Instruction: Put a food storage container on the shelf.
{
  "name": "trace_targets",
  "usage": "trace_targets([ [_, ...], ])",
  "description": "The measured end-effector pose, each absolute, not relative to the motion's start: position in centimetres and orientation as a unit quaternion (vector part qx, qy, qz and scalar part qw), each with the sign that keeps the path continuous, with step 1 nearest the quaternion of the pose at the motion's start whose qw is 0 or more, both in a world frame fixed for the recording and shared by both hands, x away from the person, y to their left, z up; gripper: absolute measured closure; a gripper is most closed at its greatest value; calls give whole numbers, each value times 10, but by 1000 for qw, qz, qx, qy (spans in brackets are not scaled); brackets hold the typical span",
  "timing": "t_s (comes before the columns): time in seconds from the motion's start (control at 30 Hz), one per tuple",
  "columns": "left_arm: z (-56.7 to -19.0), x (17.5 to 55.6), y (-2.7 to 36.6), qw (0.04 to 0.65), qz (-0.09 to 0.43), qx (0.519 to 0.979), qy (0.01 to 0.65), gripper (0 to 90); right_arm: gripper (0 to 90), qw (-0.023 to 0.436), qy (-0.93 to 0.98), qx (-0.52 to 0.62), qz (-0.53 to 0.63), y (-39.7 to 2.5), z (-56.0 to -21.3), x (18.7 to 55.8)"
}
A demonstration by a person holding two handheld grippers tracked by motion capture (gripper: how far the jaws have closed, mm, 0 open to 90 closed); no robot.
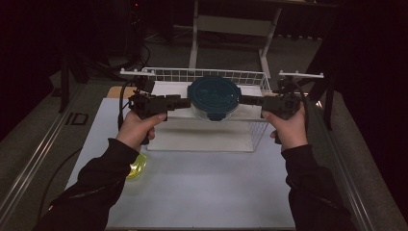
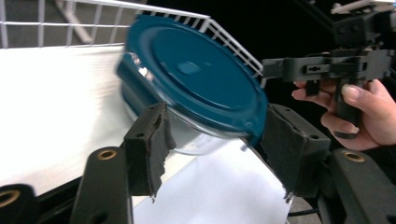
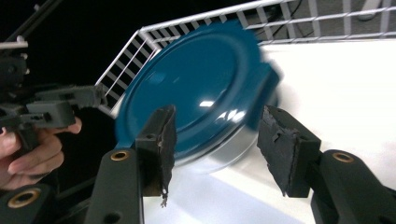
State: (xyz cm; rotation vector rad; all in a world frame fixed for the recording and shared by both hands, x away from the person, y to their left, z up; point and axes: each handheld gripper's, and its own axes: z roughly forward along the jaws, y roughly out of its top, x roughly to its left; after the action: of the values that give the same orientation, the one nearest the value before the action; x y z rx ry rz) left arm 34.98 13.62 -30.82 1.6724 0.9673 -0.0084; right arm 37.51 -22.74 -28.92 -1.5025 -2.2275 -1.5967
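A round clear container with a dark teal lid [image 1: 214,96] is over the white floor of a wire basket [image 1: 163,73]; I cannot tell whether it rests there. My left gripper [image 1: 185,102] meets its left side and my right gripper [image 1: 246,100] its right side. In the left gripper view the container [image 2: 196,79] looks blurred, and its near edge lies between the wide-apart pads [image 2: 154,140] of the open left gripper [image 2: 212,128]. The right gripper view has the container [image 3: 196,88] just beyond the open right gripper [image 3: 215,133], whose left pad [image 3: 161,140] overlaps the lid's rim.
The basket has white wire walls at the back and right, and a white base [image 1: 202,137] on a pale table top [image 1: 202,192]. A yellow object [image 1: 136,166] lies by the person's left sleeve. A frame with legs [image 1: 231,29] stands behind the table.
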Motion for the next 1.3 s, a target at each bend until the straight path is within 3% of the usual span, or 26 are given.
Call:
trace_targets([
  [0.33,-336,313,139,562,-9,736,378,371,551,12,-740,-438,-511,-208,-295,336],
  [0.57,-361,284,136,561,-16,752,346,264,607,14,-755,-420,-502,-193,-307,321],
  [0.9,-392,243,114,560,29,766,315,61,703,-5,-765,-411,-495,-176,-317,313],
  [1.03,-408,227,105,546,38,780,305,48,725,-5,-767,-410,-493,-172,-319,313],
  [1.3,-434,205,100,530,63,793,295,45,858,-8,-767,-410,-494,-164,-321,316],
])
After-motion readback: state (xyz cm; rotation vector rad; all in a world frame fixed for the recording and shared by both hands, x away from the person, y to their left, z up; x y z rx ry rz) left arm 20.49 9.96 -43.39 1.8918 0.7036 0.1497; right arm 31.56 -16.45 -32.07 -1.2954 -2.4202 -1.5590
